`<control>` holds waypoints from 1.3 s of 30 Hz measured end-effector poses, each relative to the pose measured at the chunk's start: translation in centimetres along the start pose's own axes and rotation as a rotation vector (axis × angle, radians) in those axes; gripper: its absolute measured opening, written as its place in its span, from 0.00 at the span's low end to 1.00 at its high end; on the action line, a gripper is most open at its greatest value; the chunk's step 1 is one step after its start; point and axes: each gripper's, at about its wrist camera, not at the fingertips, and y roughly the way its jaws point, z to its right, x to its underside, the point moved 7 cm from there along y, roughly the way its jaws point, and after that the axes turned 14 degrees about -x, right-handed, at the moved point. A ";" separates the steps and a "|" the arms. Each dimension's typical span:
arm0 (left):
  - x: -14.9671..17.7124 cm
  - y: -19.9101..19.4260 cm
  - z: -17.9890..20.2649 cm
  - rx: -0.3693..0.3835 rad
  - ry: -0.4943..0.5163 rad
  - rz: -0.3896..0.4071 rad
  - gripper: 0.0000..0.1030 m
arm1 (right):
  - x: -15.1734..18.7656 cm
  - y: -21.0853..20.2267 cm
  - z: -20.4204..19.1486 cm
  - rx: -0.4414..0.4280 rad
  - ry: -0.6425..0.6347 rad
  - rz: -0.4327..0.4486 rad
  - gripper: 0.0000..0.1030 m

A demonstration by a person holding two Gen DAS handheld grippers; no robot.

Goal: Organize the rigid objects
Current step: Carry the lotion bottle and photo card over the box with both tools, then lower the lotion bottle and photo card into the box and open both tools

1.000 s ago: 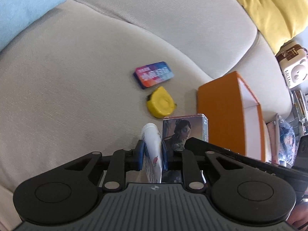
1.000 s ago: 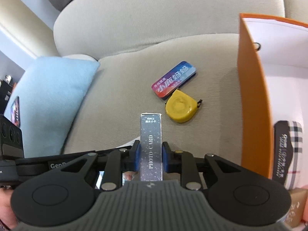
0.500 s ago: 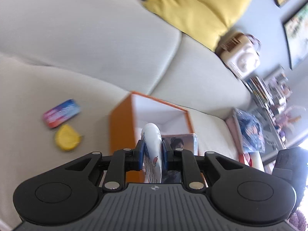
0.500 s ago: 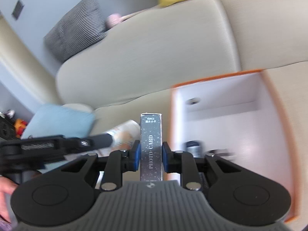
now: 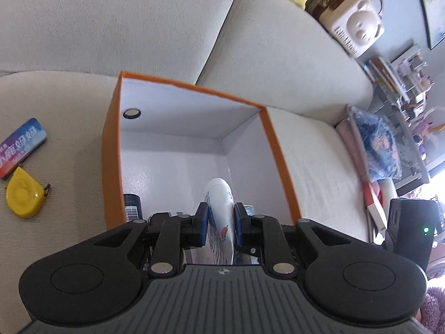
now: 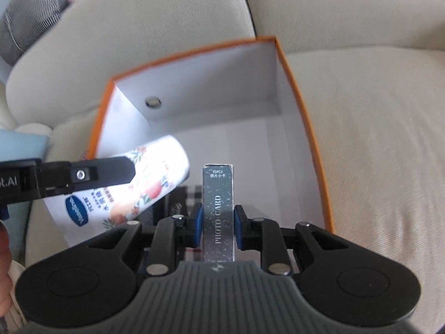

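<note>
Both grippers now hang over the open orange box (image 5: 281,167), whereas 1 second ago they were over the bare sofa seat with the box off to the side. The left gripper (image 5: 219,217) pinches a white tube (image 5: 219,203) between its blue pads (image 5: 201,220), and the right gripper (image 6: 217,222) pinches a dark, glittery card box (image 6: 218,208) printed "PHOTO CARD" the same way (neither grip has changed over that second).

In the left wrist view the tube's long axis runs straight ahead along the fingers, rounded end forward and down into the box's white interior. In the right wrist view the same tube (image 6: 144,183) comes in from the left, tilted, its rounded end up and to the right above the box's left wall and its flat end low toward the camera. The card box stands on its narrow edge, long axis along the right gripper's fingers, its far end pointing into the middle of the orange box.

The colourful tin (image 5: 20,147) and the yellow tape measure (image 5: 23,197), centre frame 1 second ago, now sit at the left edge of the left wrist view, on the seat (image 5: 61,105) beside the box. A checked item (image 6: 192,192) lies on the box floor under the right gripper.
</note>
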 end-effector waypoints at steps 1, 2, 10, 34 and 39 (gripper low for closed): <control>0.0 0.3 0.0 -0.001 0.004 -0.004 0.21 | -0.1 0.6 0.3 0.004 0.002 -0.013 0.23; -0.1 0.7 0.0 -0.002 0.005 -0.007 0.21 | 0.0 1.1 0.6 0.008 0.003 -0.024 0.23; -0.1 1.9 -0.1 -0.005 0.019 -0.032 0.21 | 1.3 3.4 1.8 -0.009 0.032 -0.087 0.23; -0.3 2.2 -0.3 0.012 -0.014 -0.042 0.21 | 1.4 4.5 2.7 0.155 -0.076 -0.173 0.43; -0.2 2.2 -0.2 0.018 -0.022 -0.043 0.21 | 1.3 3.4 2.0 0.200 -0.133 -0.151 0.42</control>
